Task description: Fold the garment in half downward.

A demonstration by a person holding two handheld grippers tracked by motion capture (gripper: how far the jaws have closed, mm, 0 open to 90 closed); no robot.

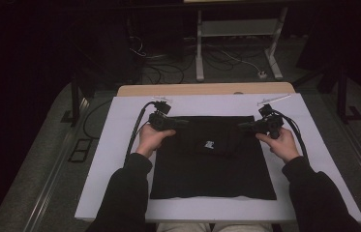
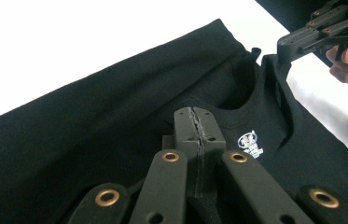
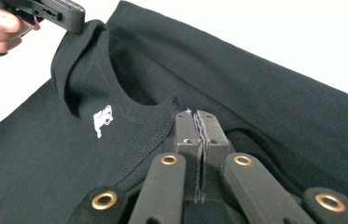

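White board (image 1: 120, 159) covers the table and leaves bare margins outward of each claw and along the far edge beyond them, with a narrower strip at the near edge toward the person. Spread on it, the black T-shirt (image 1: 212, 164) lies flat between and below the two claws, its hem toward the person and its top edge folded over, so that the collar and a small white print (image 1: 209, 144) sit midway between them. The left gripper (image 1: 180, 122) points inward over the shirt's upper left corner, and the right gripper (image 1: 242, 126) mirrors it at the upper right corner. Each hand is wrapped round its tool from the outer side, forearms angled in from the near edge, cables looping off outward. In the left gripper view the jaws are pressed together on black fabric; in the right gripper view the jaws likewise pinch a fold of the shirt just beside the ribbed collar (image 3: 148, 140).
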